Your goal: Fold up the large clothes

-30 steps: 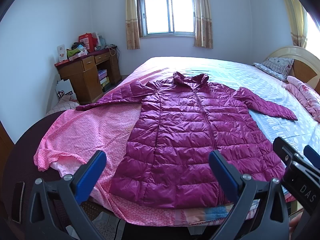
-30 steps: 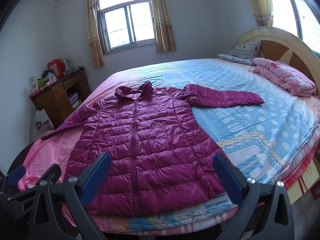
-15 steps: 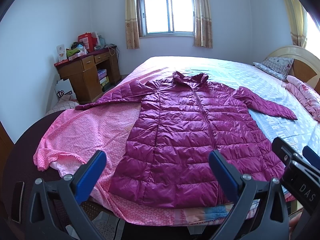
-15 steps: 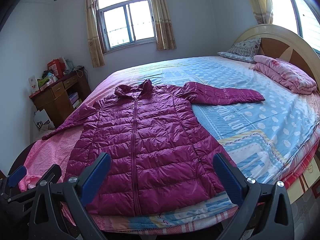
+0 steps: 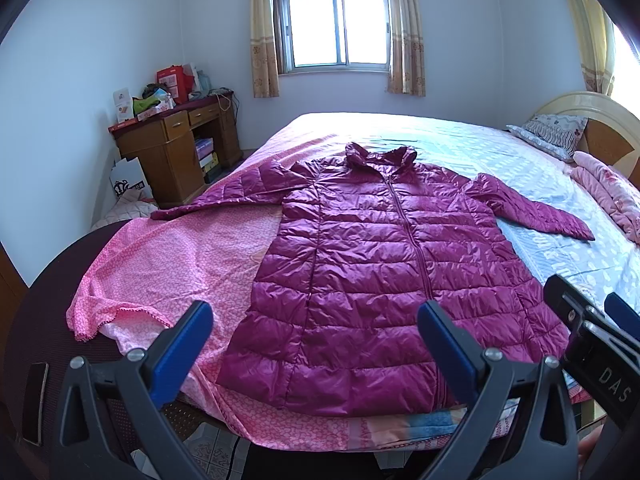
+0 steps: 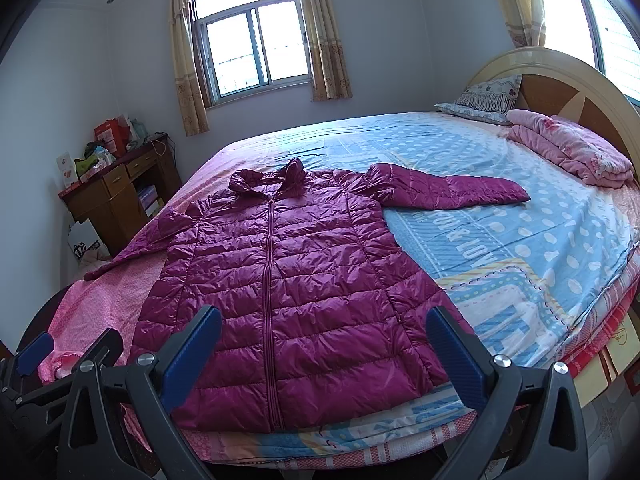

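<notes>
- I see the left tool (image 5: pixel 312 320) with its blue pads spread wide and nothing between them; it hangs above the near edge of the bed (image 5: pixel 540 160), short of the hem.
- I see the right tool (image 6: pixel 324 326) equally wide and empty, also above the near edge of the bed, just beside the left tool.
- Each tool shows in the other's view: the right tool at the lower right edge of the left wrist view, the left tool at the lower left edge of the right wrist view.
- The task item is a magenta quilted down coat (image 5: pixel 384 272), lying flat and face up on the bed, zipper (image 6: pixel 269 280) closed and running down its middle.
- Hem toward me at the near bed edge; collar (image 6: pixel 276 176) toward the far side, below the window (image 6: pixel 256 48).
- One sleeve (image 6: pixel 448 192) lies stretched out over the blue dotted sheet (image 6: pixel 520 240) toward the headboard (image 6: pixel 560 92).
- The other sleeve (image 5: pixel 224 200) lies stretched out over the pink sheet (image 5: pixel 172 264) toward the wooden desk (image 5: pixel 172 148).
- Neither tool touches the coat.
- A folded pink blanket (image 6: pixel 572 148) and a patterned pillow (image 6: pixel 484 100) lie at the headboard end, well apart from the coat.
- The tabletop of the desk carries red boxes and mixed small items, too small to identify.
</notes>
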A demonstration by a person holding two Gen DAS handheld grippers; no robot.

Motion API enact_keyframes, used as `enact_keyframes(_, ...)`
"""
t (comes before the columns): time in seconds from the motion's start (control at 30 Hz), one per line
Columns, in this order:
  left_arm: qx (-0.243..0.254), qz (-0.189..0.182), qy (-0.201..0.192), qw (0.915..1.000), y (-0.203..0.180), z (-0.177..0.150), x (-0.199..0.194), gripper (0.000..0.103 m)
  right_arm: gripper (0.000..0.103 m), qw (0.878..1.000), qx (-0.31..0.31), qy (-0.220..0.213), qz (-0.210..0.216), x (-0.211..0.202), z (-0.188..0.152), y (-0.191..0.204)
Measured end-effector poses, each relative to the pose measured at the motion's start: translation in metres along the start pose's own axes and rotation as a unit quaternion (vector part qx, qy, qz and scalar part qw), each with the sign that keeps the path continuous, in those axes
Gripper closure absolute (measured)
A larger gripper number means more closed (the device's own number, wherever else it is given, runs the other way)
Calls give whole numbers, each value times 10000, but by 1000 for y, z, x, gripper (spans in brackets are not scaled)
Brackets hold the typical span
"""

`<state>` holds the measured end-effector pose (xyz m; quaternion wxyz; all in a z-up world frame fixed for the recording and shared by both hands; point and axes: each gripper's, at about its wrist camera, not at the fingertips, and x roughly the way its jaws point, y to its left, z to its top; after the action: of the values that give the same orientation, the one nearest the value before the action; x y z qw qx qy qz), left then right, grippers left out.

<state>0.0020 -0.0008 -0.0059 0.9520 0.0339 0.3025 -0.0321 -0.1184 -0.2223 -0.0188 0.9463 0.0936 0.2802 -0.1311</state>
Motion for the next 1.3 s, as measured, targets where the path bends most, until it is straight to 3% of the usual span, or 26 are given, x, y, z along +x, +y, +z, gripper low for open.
enact_keyframes(0.63, 29, 15, 56, 10000, -3, -5, 2, 0, 1, 9999, 106, 79, -1, 6, -1, -3)
enact_keyframes(1.1, 96, 217, 283, 9993, -7, 7, 46, 0, 1, 9980, 581, 214, -87, 36, 9, -38)
enact_keyframes(1.3, 127, -48, 372, 9992, -13, 23, 77, 0, 1, 9974, 662, 183, -231, 60, 25, -63)
